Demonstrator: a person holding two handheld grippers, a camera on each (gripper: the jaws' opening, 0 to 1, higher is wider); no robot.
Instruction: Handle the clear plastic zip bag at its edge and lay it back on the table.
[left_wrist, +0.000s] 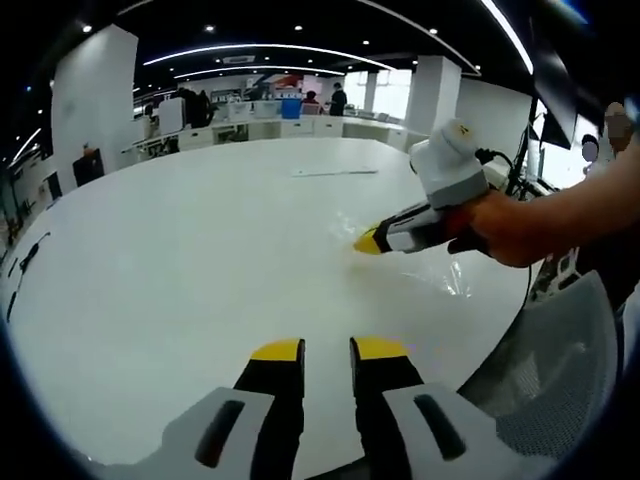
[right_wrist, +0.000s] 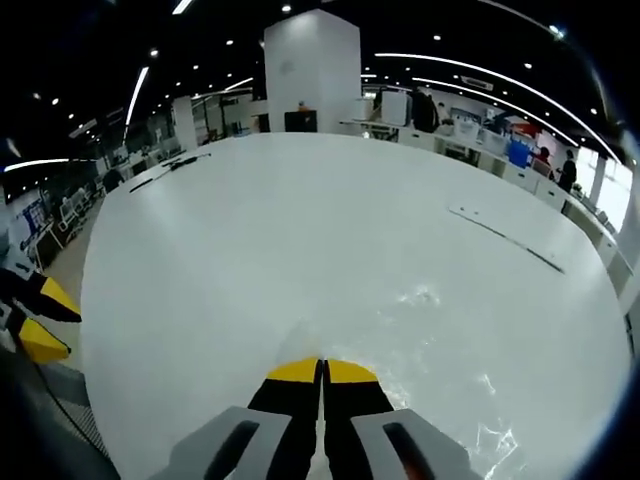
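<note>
Zip bag (right_wrist: 440, 345), clear plastic — lies flat on the white table (right_wrist: 250, 250), given away mainly by faint glints and wrinkles. In the right gripper view it spreads from the yellow jaw tips outward toward the table's near edge; in the left gripper view the same film glistens just beside the other tool's yellow tip.

Right gripper (right_wrist: 322, 372) — jaws pressed together with no visible gap, tips resting at the bag's edge. Whether a fold of film is actually pinched between them cannot be told, since the plastic is too transparent there. Judged purpose of the grip: an edge hold is what the task asks for, and it lets the thin sheet be lifted or drawn without crumpling the middle. In the left gripper view this tool is seen from the side, angled low over the table, a person's hand (left_wrist: 505, 228) wrapped round its grip and the forearm reaching in from beyond the table's edge.

Left gripper (left_wrist: 328, 350) — jaws a narrow gap apart, holding nothing, poised above bare table well apart from the bag. Likely kept back as a spare while the other tool works.

Long thin strip (right_wrist: 505, 238) — lies on the table beyond the bag, well apart from it.
</note>
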